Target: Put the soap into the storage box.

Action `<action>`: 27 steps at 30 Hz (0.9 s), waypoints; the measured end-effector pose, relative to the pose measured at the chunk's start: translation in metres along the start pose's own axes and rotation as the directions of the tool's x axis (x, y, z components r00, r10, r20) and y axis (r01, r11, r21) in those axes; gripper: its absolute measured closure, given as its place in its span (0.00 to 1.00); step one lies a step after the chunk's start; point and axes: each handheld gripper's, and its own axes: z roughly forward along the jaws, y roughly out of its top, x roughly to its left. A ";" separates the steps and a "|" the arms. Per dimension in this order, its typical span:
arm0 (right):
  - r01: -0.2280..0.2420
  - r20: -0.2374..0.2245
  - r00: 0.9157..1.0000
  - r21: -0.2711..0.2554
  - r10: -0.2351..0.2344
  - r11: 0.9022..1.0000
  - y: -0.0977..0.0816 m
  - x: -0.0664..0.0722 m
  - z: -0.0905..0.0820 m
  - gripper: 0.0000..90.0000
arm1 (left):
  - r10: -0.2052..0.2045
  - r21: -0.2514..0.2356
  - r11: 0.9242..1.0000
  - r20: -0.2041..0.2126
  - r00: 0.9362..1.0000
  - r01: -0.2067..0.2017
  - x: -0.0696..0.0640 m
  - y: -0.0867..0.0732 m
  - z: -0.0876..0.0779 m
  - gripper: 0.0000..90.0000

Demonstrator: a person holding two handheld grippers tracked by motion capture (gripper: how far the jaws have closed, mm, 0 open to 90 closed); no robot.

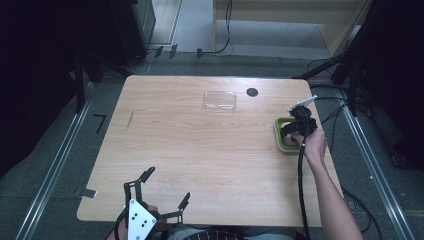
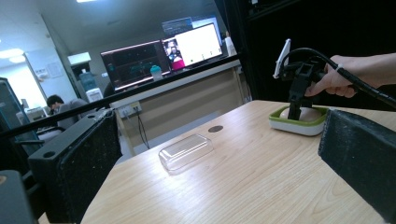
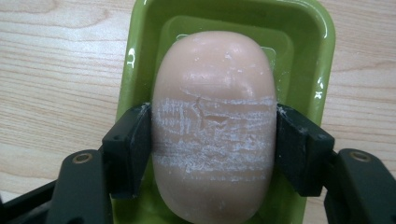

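The bar of soap (image 3: 212, 126), pale pink and oval, lies in the green soap dish (image 3: 322, 51), which serves as the landmark here. The dish stands on the table (image 1: 200, 150) at the right edge as the high view shows it, with wood grain visible on both long sides of it in the right gripper view.

The right tongs (image 3: 212, 144) reach down into the dish and are closed on the soap: one black jaw presses each long side of the bar at about mid-length, with no gap visible on either side. A band of white scuffing runs across the soap between the two jaws. In the left gripper view the right tongs (image 2: 296, 105) stand upright over the dish, and the right hand (image 2: 343, 77) holds them from the side away from the table's middle. Whether the soap is clear of the dish floor cannot be told.

The left tongs (image 1: 165, 187) are well apart from the dish, at the table's near edge on the person's left side. Their jaws stand wide open with nothing between them, and they point across the table toward the dish.

A clear plastic lid (image 1: 219, 100) lies flat on the table to the left of the dish and farther from the person, not touching it. A small dark round spot (image 1: 252, 92) on the table sits between the lid and the dish, toward the far edge.
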 end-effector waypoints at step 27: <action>0.055 0.045 0.997 -0.002 -0.055 0.999 0.002 0.009 -0.016 0.33 | 0.001 -0.001 1.000 0.001 1.000 -0.001 0.000 0.000 0.000 0.00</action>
